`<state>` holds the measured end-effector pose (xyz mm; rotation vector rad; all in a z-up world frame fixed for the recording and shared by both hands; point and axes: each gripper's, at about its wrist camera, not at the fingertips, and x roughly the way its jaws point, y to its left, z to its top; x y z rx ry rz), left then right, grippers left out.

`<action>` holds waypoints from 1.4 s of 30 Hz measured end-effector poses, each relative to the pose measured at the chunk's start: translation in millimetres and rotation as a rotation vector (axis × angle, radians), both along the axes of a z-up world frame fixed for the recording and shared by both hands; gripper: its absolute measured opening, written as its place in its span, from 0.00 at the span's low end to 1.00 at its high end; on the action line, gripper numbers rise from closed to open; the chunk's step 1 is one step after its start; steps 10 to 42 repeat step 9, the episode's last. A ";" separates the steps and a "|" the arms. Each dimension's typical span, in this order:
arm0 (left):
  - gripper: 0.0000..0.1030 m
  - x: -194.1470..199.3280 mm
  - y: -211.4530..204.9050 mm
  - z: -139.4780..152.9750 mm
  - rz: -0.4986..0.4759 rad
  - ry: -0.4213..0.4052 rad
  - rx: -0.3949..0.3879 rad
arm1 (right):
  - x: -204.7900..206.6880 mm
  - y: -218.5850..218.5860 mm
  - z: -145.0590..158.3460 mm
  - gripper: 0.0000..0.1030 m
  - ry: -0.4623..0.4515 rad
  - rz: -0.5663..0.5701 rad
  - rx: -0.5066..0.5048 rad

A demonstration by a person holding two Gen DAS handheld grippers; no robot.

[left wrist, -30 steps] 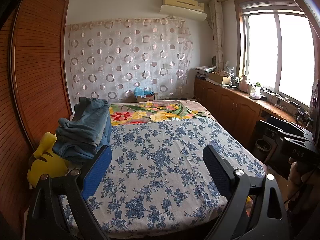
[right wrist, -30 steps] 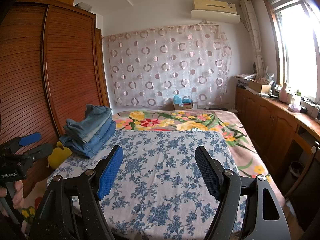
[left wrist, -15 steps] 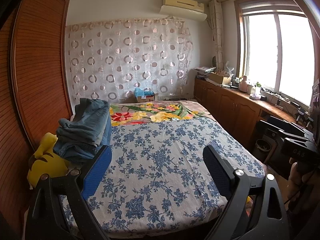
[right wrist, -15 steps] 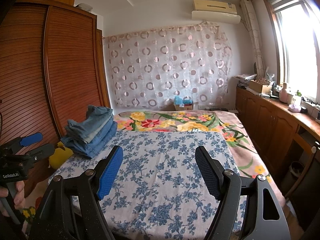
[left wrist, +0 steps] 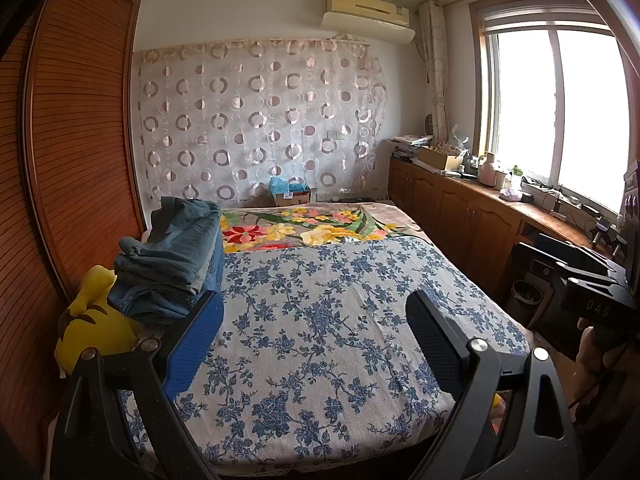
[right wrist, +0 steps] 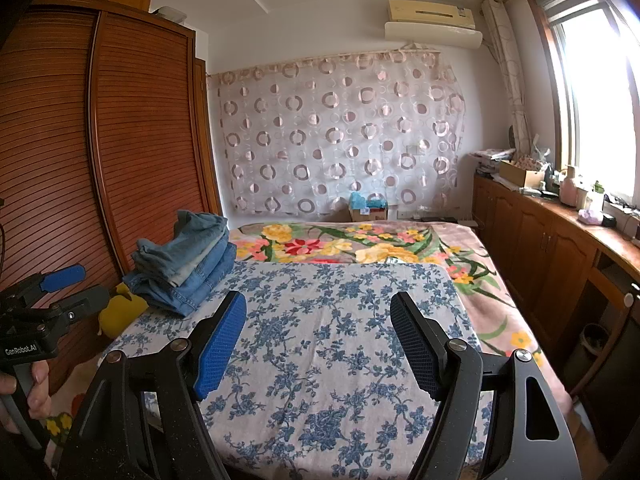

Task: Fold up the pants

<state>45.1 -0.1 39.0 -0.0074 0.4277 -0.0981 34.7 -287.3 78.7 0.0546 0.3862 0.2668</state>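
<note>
A stack of folded blue jeans [left wrist: 172, 264] lies on the left side of the bed; it also shows in the right wrist view [right wrist: 188, 260]. My left gripper [left wrist: 316, 332] is open and empty, held above the bed's near end, with the jeans just beyond its left finger. My right gripper [right wrist: 318, 340] is open and empty over the blue-flowered sheet [right wrist: 332, 344]. The left gripper also shows at the left edge of the right wrist view [right wrist: 60, 292]. The right gripper's body shows at the right edge of the left wrist view [left wrist: 592, 296].
A yellow plush toy [left wrist: 92, 332] lies beside the jeans by the wooden wardrobe [left wrist: 72, 152]. A flowered blanket [left wrist: 312, 228] covers the far end of the bed. A wooden counter with clutter [left wrist: 492, 196] runs under the window on the right. A cardboard box [left wrist: 290, 196] stands by the curtain.
Both views have shifted only slightly; the jeans and the bed look the same. Both grippers stay open.
</note>
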 end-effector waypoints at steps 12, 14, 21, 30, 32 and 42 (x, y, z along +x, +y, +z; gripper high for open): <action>0.90 0.2 -0.3 -0.7 0.001 0.000 0.000 | -0.1 0.8 -0.9 0.74 0.003 0.003 0.006; 0.90 0.2 -0.3 -0.7 0.001 0.000 0.000 | -0.1 0.8 -0.9 0.74 0.003 0.003 0.006; 0.90 0.2 -0.3 -0.7 0.001 0.000 0.000 | -0.1 0.8 -0.9 0.74 0.003 0.003 0.006; 0.90 0.2 -0.3 -0.7 0.001 0.000 0.000 | -0.1 0.8 -0.9 0.74 0.003 0.003 0.006; 0.90 0.2 -0.3 -0.7 0.001 0.000 0.000 | -0.1 0.8 -0.9 0.74 0.003 0.003 0.006; 0.90 0.2 -0.3 -0.7 0.001 0.000 0.000 | -0.1 0.8 -0.9 0.74 0.003 0.003 0.006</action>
